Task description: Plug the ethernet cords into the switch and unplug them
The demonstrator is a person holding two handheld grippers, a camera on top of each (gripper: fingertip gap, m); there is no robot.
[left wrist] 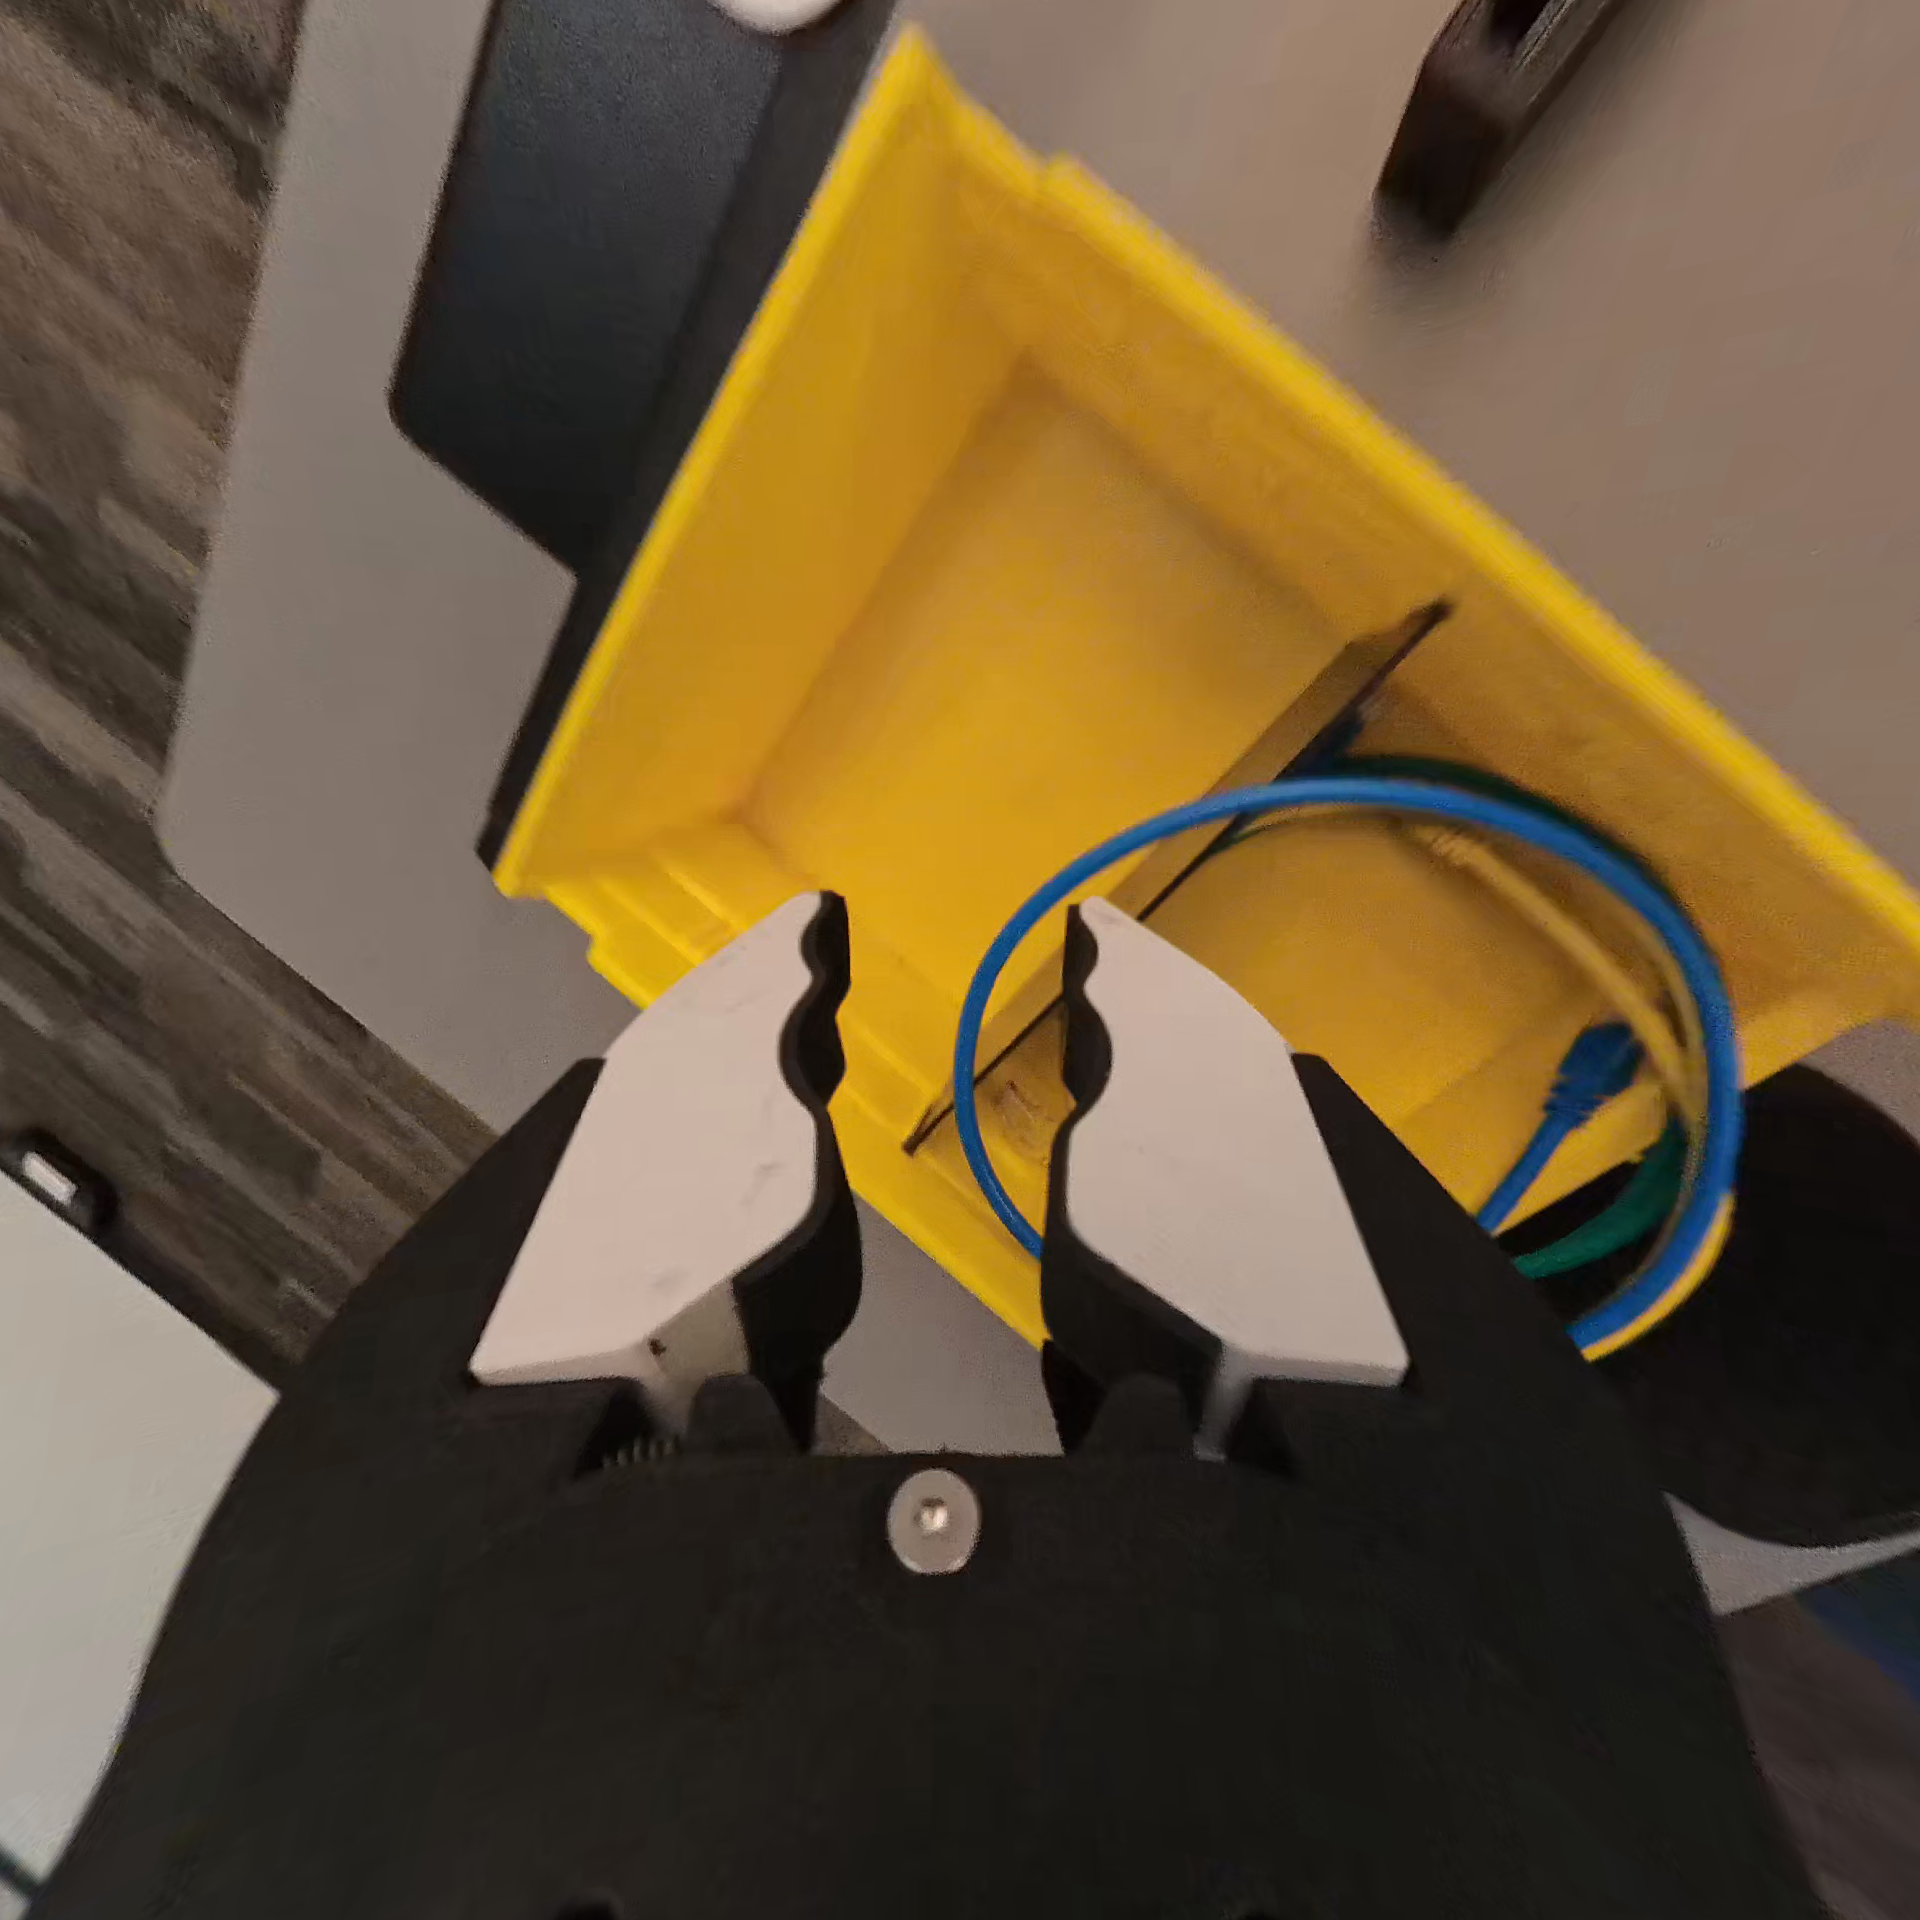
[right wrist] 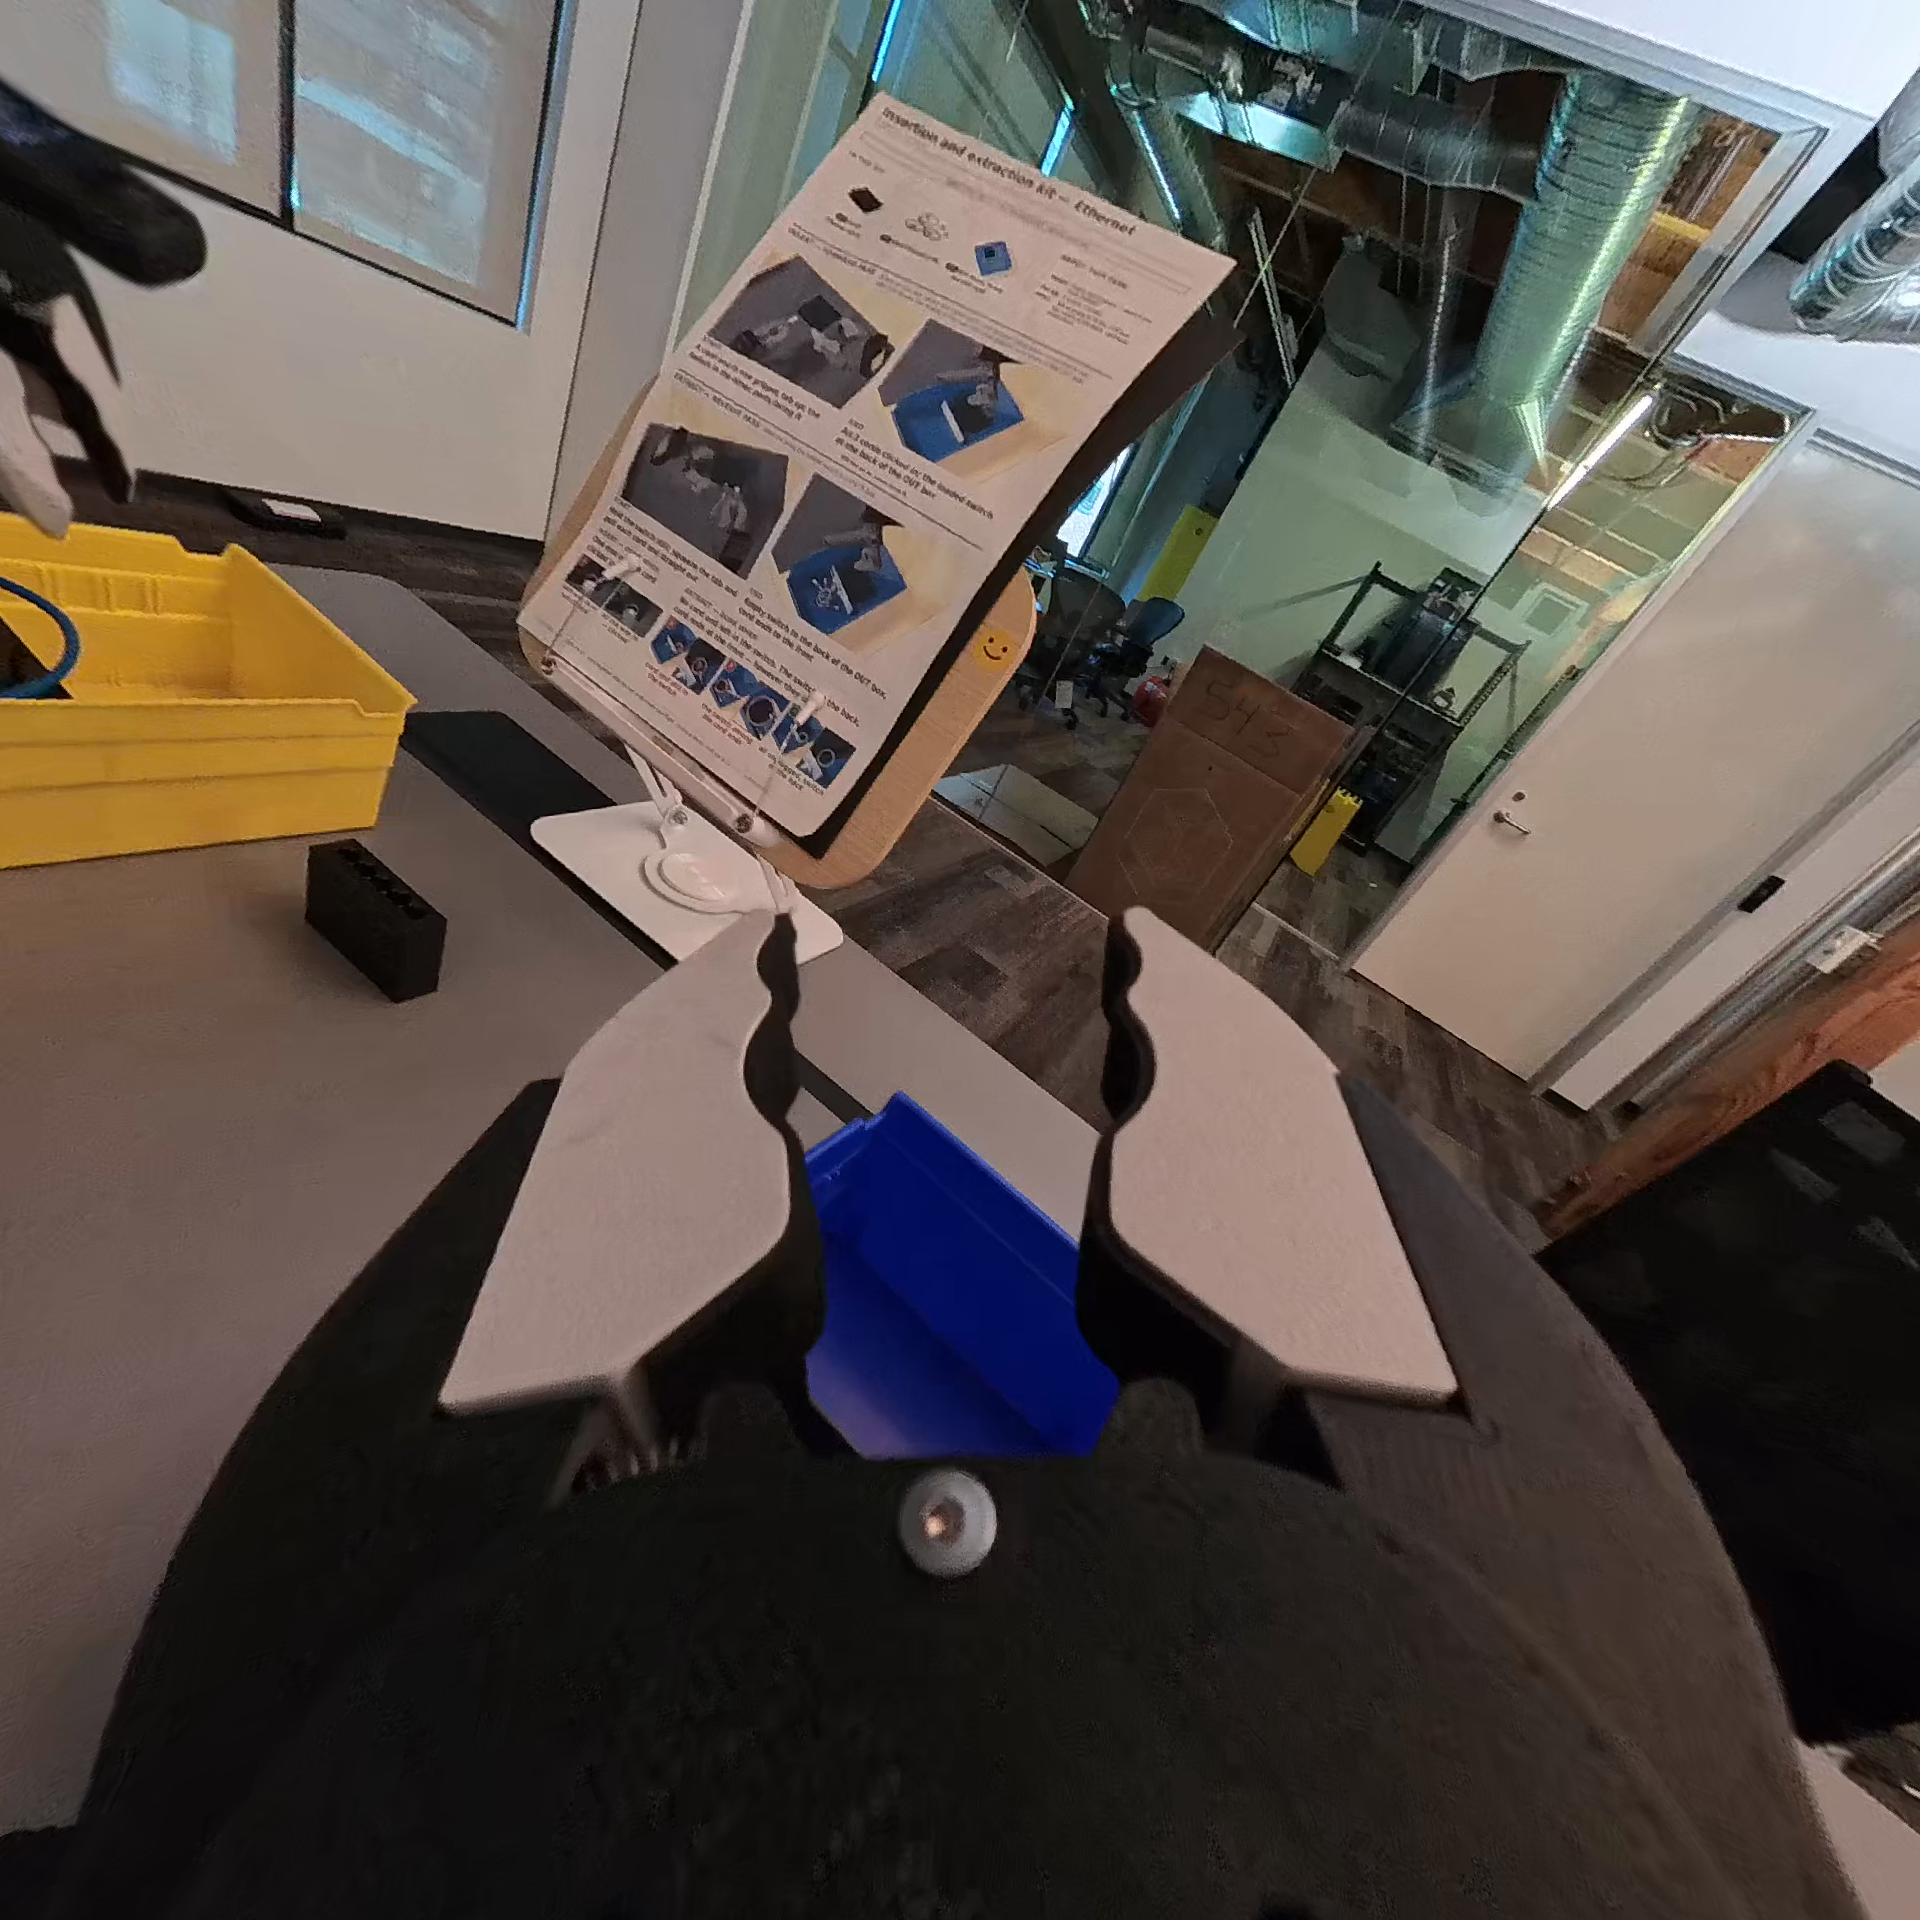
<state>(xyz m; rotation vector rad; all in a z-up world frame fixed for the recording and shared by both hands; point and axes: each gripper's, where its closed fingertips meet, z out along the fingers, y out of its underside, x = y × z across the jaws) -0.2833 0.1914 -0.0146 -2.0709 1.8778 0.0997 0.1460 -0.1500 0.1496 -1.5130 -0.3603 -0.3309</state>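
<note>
My left gripper (left wrist: 956, 914) is open and empty, hovering above the near edge of a yellow bin (left wrist: 1039, 582). A thin dark divider (left wrist: 1247, 821) splits the bin. Coiled in the right compartment lie a blue ethernet cord (left wrist: 1351, 795), a green cord (left wrist: 1590, 1236) and a yellow cord (left wrist: 1538, 935). The blue loop rises past my right fingertip. The black switch (right wrist: 374, 920) stands on the grey table, right of the yellow bin (right wrist: 197, 748); it also shows in the left wrist view (left wrist: 1486, 94). My right gripper (right wrist: 945, 935) is open and empty above a blue bin (right wrist: 945, 1278).
A printed instruction sheet on a wooden stand (right wrist: 862, 468) with a white base stands at the table's far edge. A black mat (left wrist: 582, 270) lies under the yellow bin's far side. The left gripper shows at the far left of the right wrist view (right wrist: 52, 416). Wood-look floor lies beyond the table edges.
</note>
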